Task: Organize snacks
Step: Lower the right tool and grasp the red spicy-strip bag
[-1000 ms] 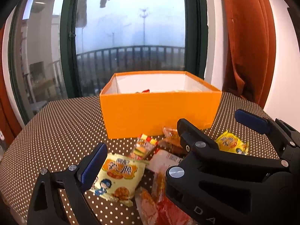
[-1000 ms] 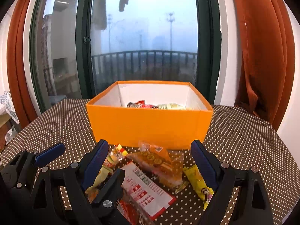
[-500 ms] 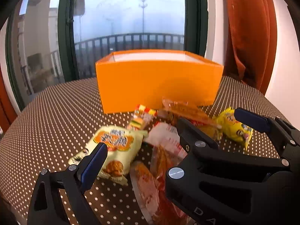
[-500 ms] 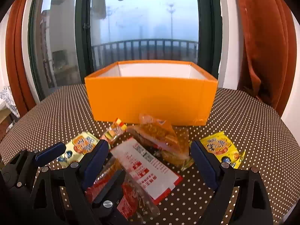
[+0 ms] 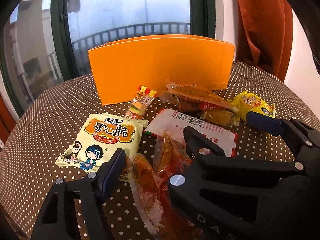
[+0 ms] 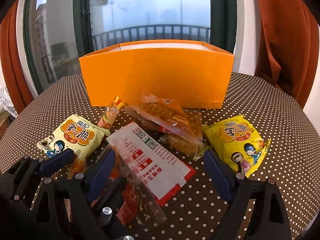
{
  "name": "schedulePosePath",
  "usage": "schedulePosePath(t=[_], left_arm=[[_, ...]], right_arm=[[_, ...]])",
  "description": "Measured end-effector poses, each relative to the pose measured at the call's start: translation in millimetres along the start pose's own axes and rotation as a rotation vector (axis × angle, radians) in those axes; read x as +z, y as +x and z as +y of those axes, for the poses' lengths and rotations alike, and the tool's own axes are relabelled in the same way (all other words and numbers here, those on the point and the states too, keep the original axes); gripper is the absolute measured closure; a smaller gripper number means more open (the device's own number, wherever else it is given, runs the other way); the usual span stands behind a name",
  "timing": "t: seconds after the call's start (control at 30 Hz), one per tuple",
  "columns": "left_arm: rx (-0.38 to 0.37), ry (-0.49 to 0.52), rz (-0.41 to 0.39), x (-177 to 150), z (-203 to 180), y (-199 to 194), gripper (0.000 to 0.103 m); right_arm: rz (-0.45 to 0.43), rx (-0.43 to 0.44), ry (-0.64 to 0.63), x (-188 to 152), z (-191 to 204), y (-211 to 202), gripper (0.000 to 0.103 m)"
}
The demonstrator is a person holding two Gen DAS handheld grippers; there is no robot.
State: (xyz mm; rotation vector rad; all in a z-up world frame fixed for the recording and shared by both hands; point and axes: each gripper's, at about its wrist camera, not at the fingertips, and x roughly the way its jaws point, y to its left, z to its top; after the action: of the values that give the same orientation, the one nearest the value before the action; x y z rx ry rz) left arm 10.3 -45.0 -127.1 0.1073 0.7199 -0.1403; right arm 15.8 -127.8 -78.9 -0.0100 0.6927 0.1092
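Both your grippers dropped lower, nearer snack pile. Left gripper (image 5: 187,140) spread wide, right gripper (image 6: 160,166) spread over white-red packet (image 6: 152,158). Orange box (image 6: 158,78) sits far, behind snacks.

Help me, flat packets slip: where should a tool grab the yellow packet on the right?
Grip the yellow packet by its crimped near edge, approaching from the front, low. It lies flat and apart from the pile; that thin seam fits between open jaws of the right tool.
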Motion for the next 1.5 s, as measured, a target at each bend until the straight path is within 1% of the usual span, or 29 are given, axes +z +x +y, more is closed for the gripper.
schedulePosePath(t=[0.13,0.17,0.23,0.5,0.6,0.67,0.77,0.9,1.07,1.2,1.27,1.33,1.43,1.5], left_arm=[[0.021,-0.006,-0.004,-2,2,-5,0.026],[0.025,-0.007,-0.007,-3,2,-6,0.021],[0.037,-0.01,-0.021,-3,3,-10,0.019],[0.057,-0.022,-0.024,-9,6,-17,0.017],[0.09,-0.042,-0.026,-12,17,-22,0.015],[0.098,-0.053,-0.026,-13,24,-24,0.012],[0.122,-0.057,-0.034,-17,35,-30,0.012],[0.12,-0.06,-0.058,-18,44,-38,0.012],[0.102,-0.072,-0.088,-17,59,-45,0.012],[0.117,-0.076,-0.095,-16,71,-51,0.012],[0.112,-0.084,-0.088,-17,79,-50,0.011],[0.11,-0.091,-0.06,-19,85,-45,0.011],[0.093,-0.104,-0.001,-24,92,-32,0.011],[0.082,-0.103,0.021,-27,92,-26,0.011]], right_arm=[[0.009,0.014,0.012,-1,-1,1,0.012],[0.005,0.016,0.009,-1,0,0,0.012],[-0.003,0.024,0.005,-1,1,-2,0.012],[-0.002,0.046,-0.002,-5,7,-8,0.012],[0.004,0.075,-0.002,-6,11,-10,0.012],[0.005,0.103,-0.004,-7,16,-12,0.012],[0.007,0.137,-0.011,-7,27,-14,0.012],[0.019,0.157,-0.009,-5,40,-16,0.012],[0.005,0.156,0.002,-2,54,-22,0.012],[-0.001,0.161,-0.005,2,70,-23,0.012],[-0.004,0.163,-0.006,4,79,-23,0.012],[0.0,0.154,-0.013,3,85,-23,0.012],[0.042,0.13,-0.008,0,90,-14,0.012],[0.072,0.117,0.002,-4,91,-7,0.012]])
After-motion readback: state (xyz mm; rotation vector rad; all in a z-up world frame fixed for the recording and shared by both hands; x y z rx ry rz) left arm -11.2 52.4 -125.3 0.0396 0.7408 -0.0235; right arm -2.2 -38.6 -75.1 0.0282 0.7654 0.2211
